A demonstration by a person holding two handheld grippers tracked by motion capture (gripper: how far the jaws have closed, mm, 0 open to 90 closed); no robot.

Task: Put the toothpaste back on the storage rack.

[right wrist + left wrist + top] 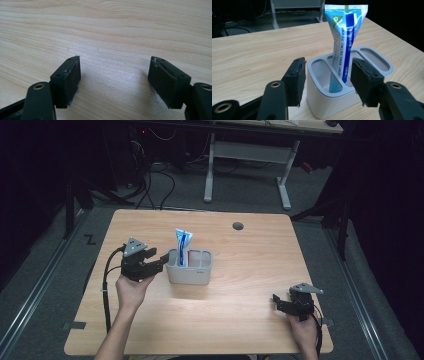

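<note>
A grey holder (190, 269) with three slots stands near the middle of the wooden table (250, 250). A blue-and-white tube (182, 246) stands upright in its middle slot, crimped end up. In the left gripper view the tube (344, 37) rises from the holder (329, 102) just beyond my jaws. My left gripper (161, 261) is open at the holder's left end, and its pads (295, 80) straddle that end without touching it. My right gripper (276, 301) rests open near the table's front right corner, with bare wood between its pads (71, 80).
A round cable hole (238, 226) sits near the table's far edge. Beyond the table stand a white desk frame (245, 157) and loose cables on the grey floor. Dark stands flank both sides.
</note>
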